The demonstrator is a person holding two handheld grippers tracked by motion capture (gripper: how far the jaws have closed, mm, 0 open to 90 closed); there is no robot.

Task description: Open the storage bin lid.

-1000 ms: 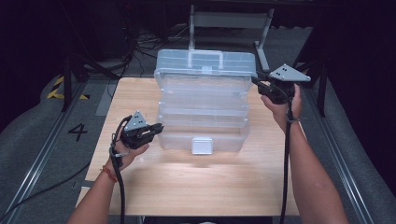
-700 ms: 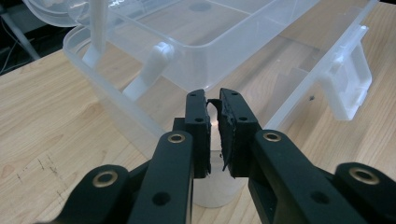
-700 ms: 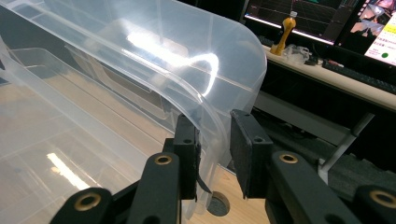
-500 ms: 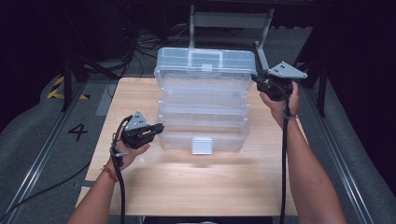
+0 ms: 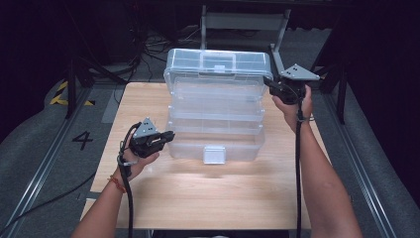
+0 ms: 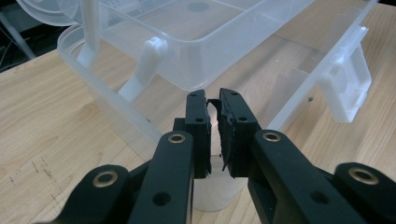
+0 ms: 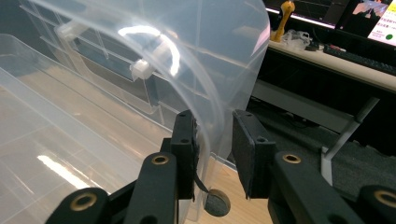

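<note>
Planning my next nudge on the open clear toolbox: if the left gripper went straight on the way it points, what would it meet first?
Probably the bottom tray of the clear toolbox. The left gripper, jaws shut, points straight at the tray's near corner wall, with a white hinge arm just beyond. How close, I can't tell.

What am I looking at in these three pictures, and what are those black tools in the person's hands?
A person stands at a wooden table and holds a hand-held two-jaw gripper in each hand, each with its own small camera. The high view looks down from above the person's side. The other two pictures look along each gripper's own black jaws. On the table stands a clear plastic tiered organizer box, opened out in steps. The left gripper is at the lower left corner of the box, jaws nearly together on the edge of the bottom tray. The right gripper is at the top right, jaws closed around the curved edge of the raised clear lid.
</note>
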